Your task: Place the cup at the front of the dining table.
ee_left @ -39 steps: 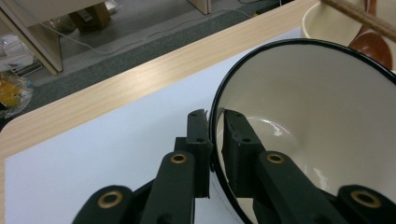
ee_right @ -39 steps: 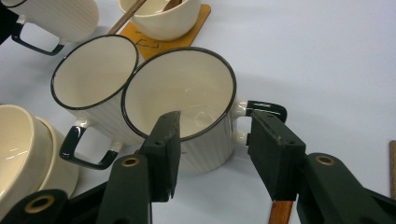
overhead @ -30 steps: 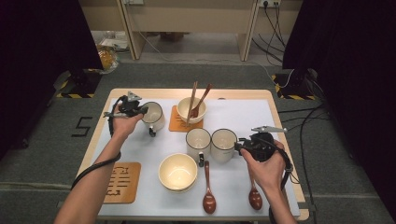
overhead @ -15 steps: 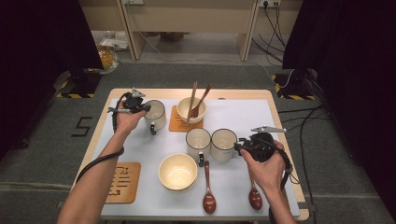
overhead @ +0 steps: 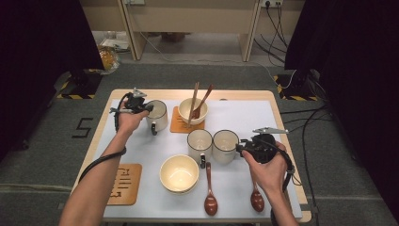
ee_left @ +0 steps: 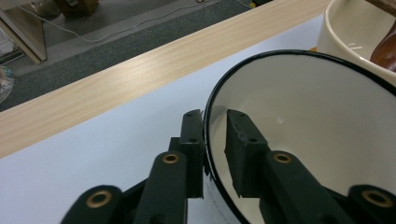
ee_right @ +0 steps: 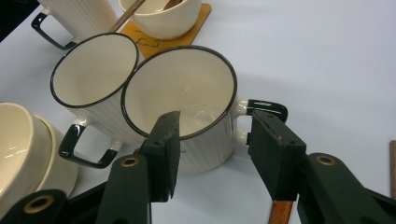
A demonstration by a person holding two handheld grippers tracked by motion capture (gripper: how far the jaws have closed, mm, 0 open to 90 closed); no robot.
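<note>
A cream ribbed mug (overhead: 157,115) with a black rim stands at the back left of the table. My left gripper (overhead: 141,107) straddles its rim. In the left gripper view, one jaw of the left gripper (ee_left: 215,126) lies against the outside of this mug (ee_left: 317,130) and the other hangs inside, a thin gap off the wall. Another mug (overhead: 225,145) stands mid-right. My right gripper (overhead: 242,147) is open beside it. In the right gripper view, the right gripper (ee_right: 215,122) is spread wide about the near side of that mug (ee_right: 187,88), by its handle.
A third mug (overhead: 199,142) touches the right one. An empty bowl (overhead: 179,172) sits in front, and two brown spoons (overhead: 210,201) (overhead: 257,199) lie near the front edge. A bowl (overhead: 193,112) holding chopsticks and a spoon rests on an orange coaster. A wooden coaster (overhead: 124,183) lies front left.
My left gripper has slid a little to the right onto the back-left mug's rim. The right gripper and all the dishes stay put.
</note>
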